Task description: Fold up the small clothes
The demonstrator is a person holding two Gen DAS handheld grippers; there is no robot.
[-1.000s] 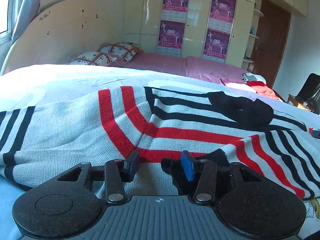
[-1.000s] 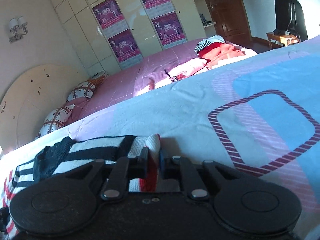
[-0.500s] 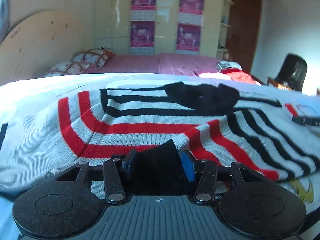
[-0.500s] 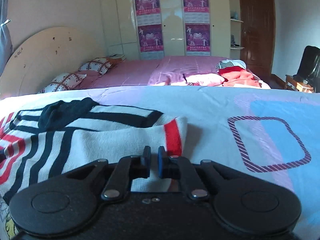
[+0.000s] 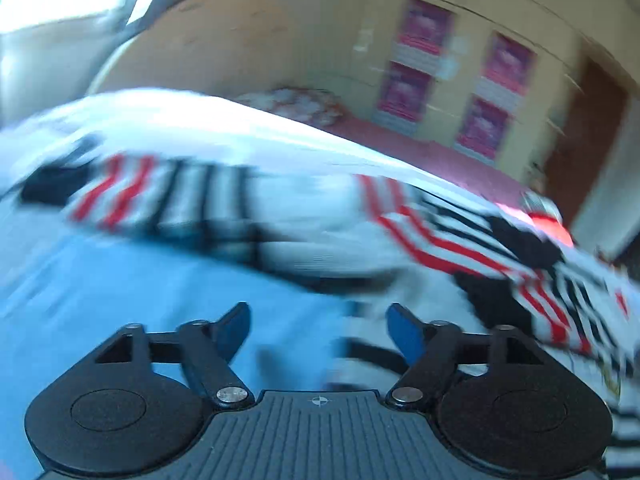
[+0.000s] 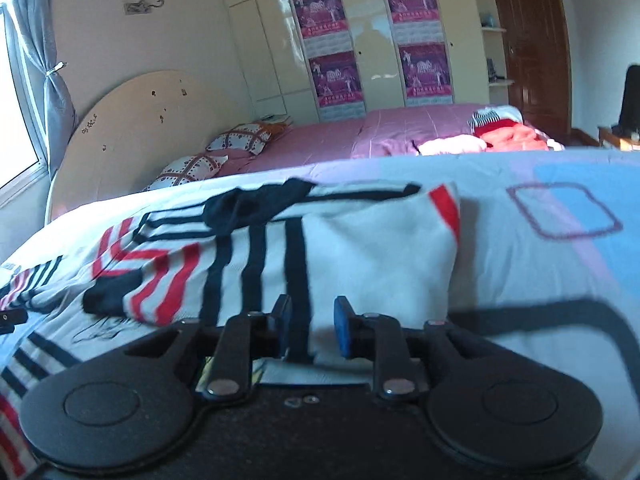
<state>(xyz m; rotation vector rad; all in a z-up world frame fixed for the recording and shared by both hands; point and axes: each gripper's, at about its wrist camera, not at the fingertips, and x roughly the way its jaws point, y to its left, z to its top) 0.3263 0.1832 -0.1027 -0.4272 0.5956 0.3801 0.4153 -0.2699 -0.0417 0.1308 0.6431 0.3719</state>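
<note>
— Nearest me, the left gripper (image 5: 318,326) has its jaws spreading wide with nothing between them, only blue bedsheet (image 5: 120,288) beneath; that view is badly smeared

— And the right gripper (image 6: 308,330)?

— Jaws parting too, a narrow gap, with the edge of the striped knit sweater (image 6: 360,256) lying between the pads, which don't look to be pressing on it

— Where's the sweater sitting?

— Flat on the sheet, one side folded over itself, a black-cuffed sleeve (image 6: 108,300) trailing off to the left. Beyond it, the pink bed (image 6: 360,136) and the wardrobe (image 6: 360,40)

— What could spoil it?

— I'd say that pad snagging the loose knit as it pulls away, dragging the fold open. And the stray sleeve could bunch up if the left comes in as fast as the blur suggests
</note>
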